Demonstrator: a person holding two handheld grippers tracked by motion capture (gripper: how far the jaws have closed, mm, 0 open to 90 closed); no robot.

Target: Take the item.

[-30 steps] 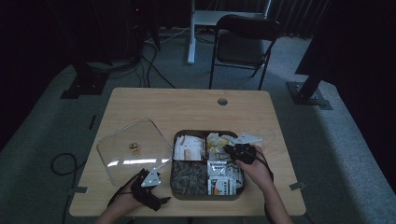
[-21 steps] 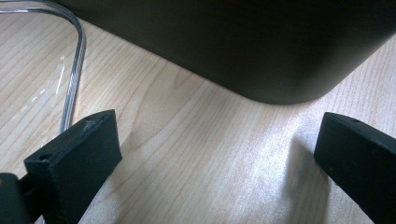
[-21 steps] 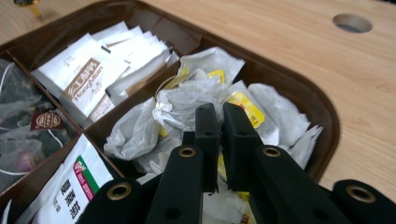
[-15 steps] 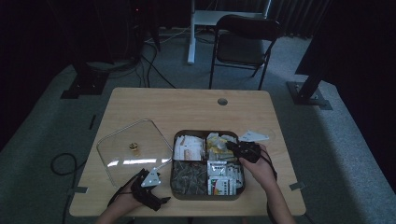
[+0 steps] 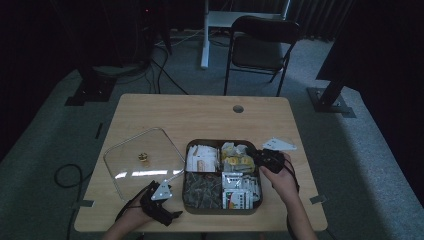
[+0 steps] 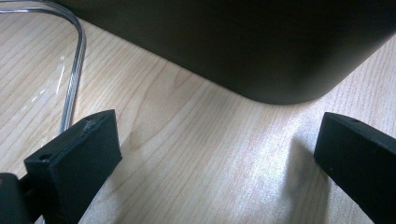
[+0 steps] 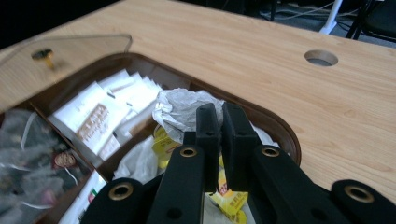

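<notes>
A: The right hand-held gripper (image 7: pixel 220 122) hovers over the far right compartment of the dark tray (image 5: pixel 254 148), its jaws pressed nearly together. In its own view I can't make out anything clamped between them.

B: And what lies under it?

A: Yellow tea packets (image 7: pixel 164 140) and a crumpled pale wrapper (image 7: pixel 180 109), in that same compartment. White sachets (image 7: pixel 100 114) fill the far left one, beside it.

B: Where is the tray?

A: Toward the near edge of the desk (image 5: pixel 200 112), right of centre. The clear lid (image 5: pixel 142 162) with its small brass knob lies flat on the desk just left of the tray.

B: The other hand?

A: The left hand-held gripper (image 6: pixel 215 154) rests low at the near left corner of the desk, jaws wide apart with bare wood between them, just short of the tray's rounded corner.
</notes>
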